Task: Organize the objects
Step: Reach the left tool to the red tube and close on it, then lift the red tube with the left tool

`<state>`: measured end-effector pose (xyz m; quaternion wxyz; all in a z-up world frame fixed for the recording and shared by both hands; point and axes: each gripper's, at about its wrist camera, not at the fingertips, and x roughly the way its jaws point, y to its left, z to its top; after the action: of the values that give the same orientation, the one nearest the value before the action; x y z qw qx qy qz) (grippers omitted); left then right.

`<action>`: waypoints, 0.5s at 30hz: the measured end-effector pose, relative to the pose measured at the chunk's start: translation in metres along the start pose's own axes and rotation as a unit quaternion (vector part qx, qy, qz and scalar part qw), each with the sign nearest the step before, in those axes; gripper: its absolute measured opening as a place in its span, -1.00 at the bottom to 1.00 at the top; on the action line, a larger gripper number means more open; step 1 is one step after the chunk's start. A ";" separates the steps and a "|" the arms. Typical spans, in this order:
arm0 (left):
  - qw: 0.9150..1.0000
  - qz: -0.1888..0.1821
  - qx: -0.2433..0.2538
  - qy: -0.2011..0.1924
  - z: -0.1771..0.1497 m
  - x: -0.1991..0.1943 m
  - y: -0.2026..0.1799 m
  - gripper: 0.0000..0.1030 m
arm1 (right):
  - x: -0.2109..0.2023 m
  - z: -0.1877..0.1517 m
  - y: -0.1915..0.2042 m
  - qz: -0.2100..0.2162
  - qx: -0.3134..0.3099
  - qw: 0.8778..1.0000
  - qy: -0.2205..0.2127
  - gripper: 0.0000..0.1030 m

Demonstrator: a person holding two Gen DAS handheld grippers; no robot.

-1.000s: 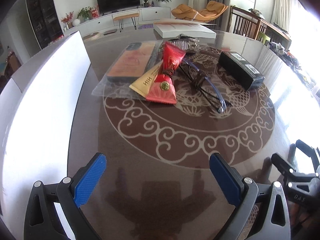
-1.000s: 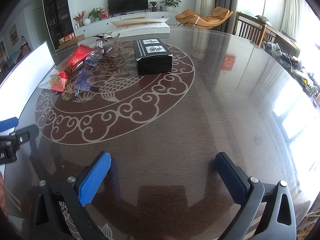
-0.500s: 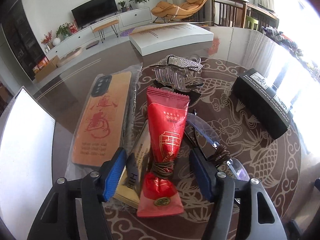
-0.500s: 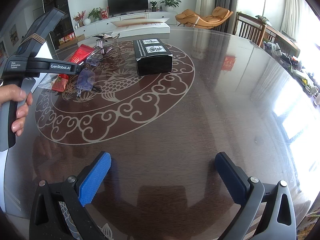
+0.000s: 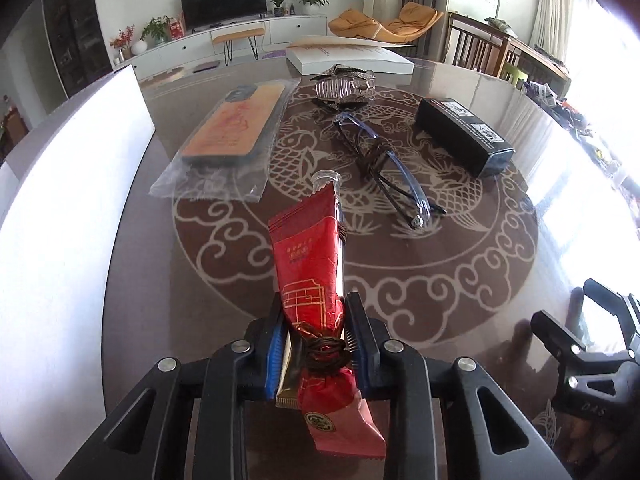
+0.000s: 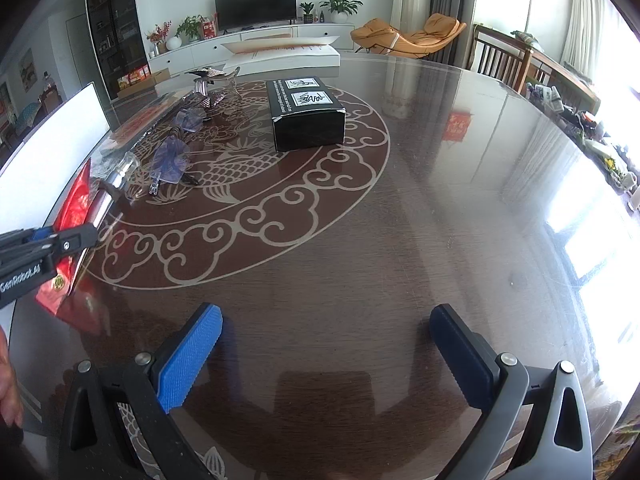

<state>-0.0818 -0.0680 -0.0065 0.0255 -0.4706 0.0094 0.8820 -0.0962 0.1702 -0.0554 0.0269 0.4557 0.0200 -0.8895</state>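
My left gripper (image 5: 316,340) is shut on a bundle of sachets tied with a brown band: a red sachet (image 5: 310,264) and a gold one (image 5: 286,384) behind it, held above the table. The bundle also shows at the left of the right wrist view (image 6: 76,204). On the table lie blue-rimmed glasses (image 5: 384,168), a phone case in a clear bag (image 5: 232,124), a silver hair claw (image 5: 344,86) and a black box (image 5: 464,136). My right gripper (image 6: 324,352) is open and empty over bare table near the front edge.
A white board (image 5: 60,208) stands along the table's left side. A flat white box (image 5: 348,58) lies at the far edge. The round table (image 6: 440,200) has a dragon pattern in its middle. Chairs stand behind at the right.
My left gripper closed on the tied sachet bundle, lifted it off the table and drew it back toward the near edge. The right gripper has not moved.
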 end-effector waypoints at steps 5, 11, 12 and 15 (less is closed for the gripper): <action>1.000 0.008 0.009 -0.006 -0.020 -0.005 -0.001 0.10 | 0.000 0.000 -0.001 0.000 0.000 1.000 0.000 1.00; 1.000 0.012 -0.001 -0.005 -0.022 0.004 0.010 0.95 | 0.000 0.000 0.000 0.000 0.000 1.000 0.000 1.00; 1.000 0.014 -0.003 -0.008 -0.022 0.005 0.012 1.00 | 0.000 0.000 -0.001 0.000 0.000 1.000 0.000 1.00; 1.000 0.012 -0.003 -0.008 -0.021 0.005 0.012 1.00 | 0.000 0.000 0.000 0.000 0.000 1.000 0.000 1.00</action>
<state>-0.0677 -0.0811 -0.0226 0.0129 -0.4631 0.0120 0.8861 -0.0960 0.1701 -0.0553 0.0274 0.4554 0.0199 -0.8896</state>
